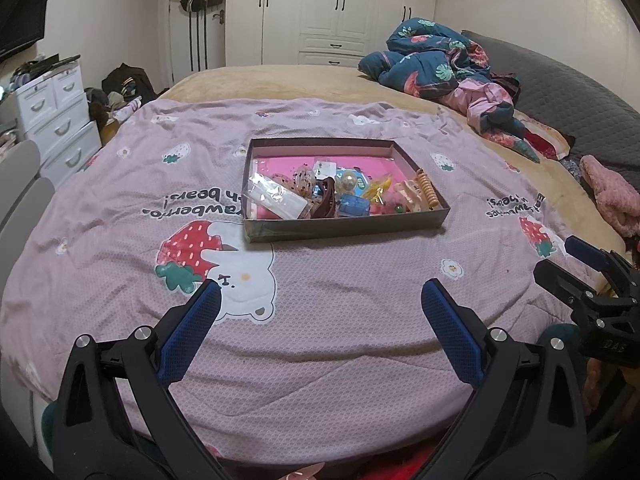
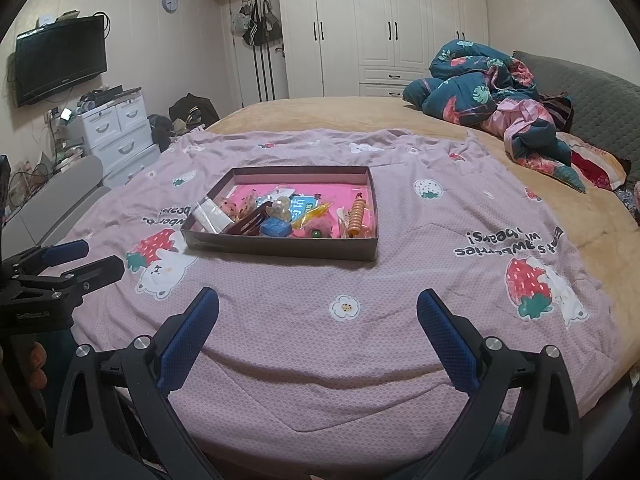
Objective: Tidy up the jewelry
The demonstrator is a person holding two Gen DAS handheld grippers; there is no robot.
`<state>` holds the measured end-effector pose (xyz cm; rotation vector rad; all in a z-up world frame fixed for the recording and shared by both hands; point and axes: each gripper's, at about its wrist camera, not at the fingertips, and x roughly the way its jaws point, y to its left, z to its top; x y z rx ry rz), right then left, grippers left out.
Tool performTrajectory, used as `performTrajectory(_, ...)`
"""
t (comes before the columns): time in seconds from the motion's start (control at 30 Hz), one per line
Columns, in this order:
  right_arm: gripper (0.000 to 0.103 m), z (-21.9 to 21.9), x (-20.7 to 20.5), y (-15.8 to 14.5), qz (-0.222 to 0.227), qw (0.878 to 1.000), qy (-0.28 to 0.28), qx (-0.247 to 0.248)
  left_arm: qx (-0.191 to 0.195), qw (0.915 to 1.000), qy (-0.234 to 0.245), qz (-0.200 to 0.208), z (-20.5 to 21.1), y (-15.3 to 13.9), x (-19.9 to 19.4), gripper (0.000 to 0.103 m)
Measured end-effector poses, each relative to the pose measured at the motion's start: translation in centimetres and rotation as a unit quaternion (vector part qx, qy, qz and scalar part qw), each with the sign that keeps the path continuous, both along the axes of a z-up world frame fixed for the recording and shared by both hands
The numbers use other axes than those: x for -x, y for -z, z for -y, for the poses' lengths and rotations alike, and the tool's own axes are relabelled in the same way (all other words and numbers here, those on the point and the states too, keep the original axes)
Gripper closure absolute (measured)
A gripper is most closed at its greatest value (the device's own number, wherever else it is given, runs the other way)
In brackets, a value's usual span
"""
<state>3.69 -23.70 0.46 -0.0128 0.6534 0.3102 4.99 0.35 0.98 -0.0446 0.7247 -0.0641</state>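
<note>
Two empty grippers, left gripper [image 1: 320, 296] and right gripper [image 2: 318, 304], are held with jaws wide apart near a jewelry-filled box [image 1: 344, 228] on the bed [image 1: 320, 340].

Bed [image 1: 304, 80], pink strawberry-print quilt [image 1: 320, 300], shallow box [image 1: 344, 229], crumpled duvet [image 1: 436, 60]

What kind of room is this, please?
Most likely a home bedroom. The jewelry box sits on a pink strawberry-print quilt spread over a large bed, with white wardrobes behind and a wall-mounted television.
</note>
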Motion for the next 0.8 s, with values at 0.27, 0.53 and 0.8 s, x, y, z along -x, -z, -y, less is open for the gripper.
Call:
performTrajectory(0.27,0.004,0.04,-0.02,0.02,0.002,1.0,0.0,0.002,0.0,1.0,-0.002,0.001,-0.05,0.01,0.03,0.009)
performTrajectory(0.53,0.004,0.21,0.01,-0.08,0.002,1.0,0.001,0.004,0.001,1.0,0.0,0.0,-0.09,0.01,0.11,0.009)
performTrajectory(0.8,0.004,0.18,0.06,-0.14,0.003,1.0,0.002,0.007,0.002,1.0,0.0,-0.002,-0.09,0.14,0.08,0.009)
